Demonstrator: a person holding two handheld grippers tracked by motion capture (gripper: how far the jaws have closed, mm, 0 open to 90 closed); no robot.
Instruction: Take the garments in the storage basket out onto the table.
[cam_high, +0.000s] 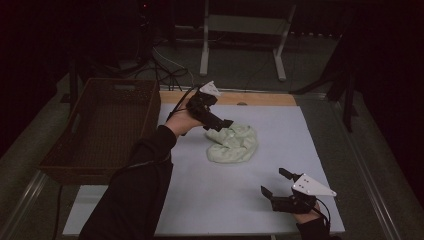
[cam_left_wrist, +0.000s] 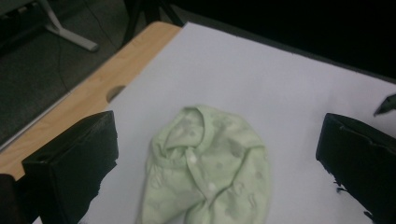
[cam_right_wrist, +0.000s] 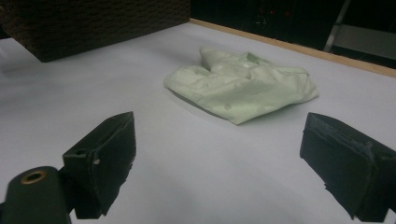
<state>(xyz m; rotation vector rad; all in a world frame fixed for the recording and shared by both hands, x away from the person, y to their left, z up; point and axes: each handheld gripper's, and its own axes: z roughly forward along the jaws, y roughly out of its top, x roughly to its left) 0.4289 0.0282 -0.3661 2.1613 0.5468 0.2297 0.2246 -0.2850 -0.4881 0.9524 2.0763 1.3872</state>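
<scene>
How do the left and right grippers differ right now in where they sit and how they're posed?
The left gripper is held up just above the far-left edge of the crumpled green shirt; the right gripper sits low near the front edge of the white table, well apart from the shirt. The left points down at the shirt; the right points roughly level across the table toward it. Both have their jaws open with nothing between them.

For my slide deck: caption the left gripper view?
Open left gripper above a crumpled pale green shirt on the white table.
</scene>
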